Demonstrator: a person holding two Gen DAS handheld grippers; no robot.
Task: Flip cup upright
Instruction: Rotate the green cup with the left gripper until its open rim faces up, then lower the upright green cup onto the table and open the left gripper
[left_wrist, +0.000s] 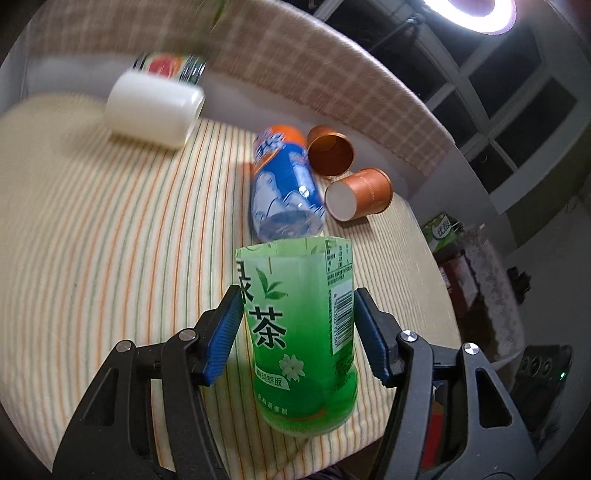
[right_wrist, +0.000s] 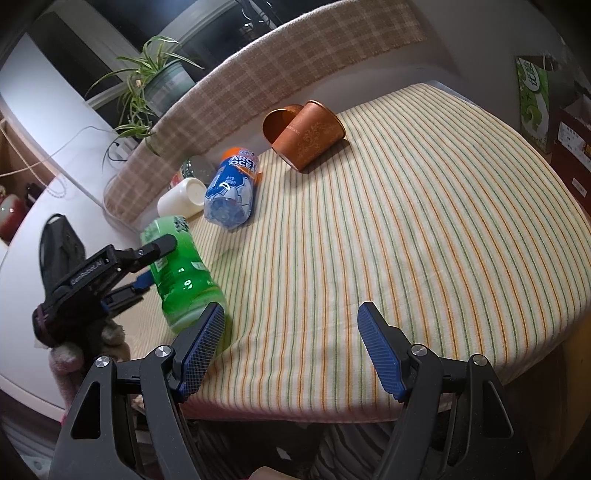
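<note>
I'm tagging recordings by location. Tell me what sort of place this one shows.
Probably a room in a home, at night. A striped tablecloth covers the table, a potted plant stands by a dark window, and a plaid cloth is draped behind the table.

Two orange cups (left_wrist: 330, 149) (left_wrist: 360, 199), three cut bottles (left_wrist: 301, 325) (left_wrist: 282, 184) (left_wrist: 171, 66), one white cup (left_wrist: 153, 109)

open striped cloth (right_wrist: 406, 221) lies right of the green cup (right_wrist: 181, 273); cups (right_wrist: 310, 136) crowd the back.
</note>
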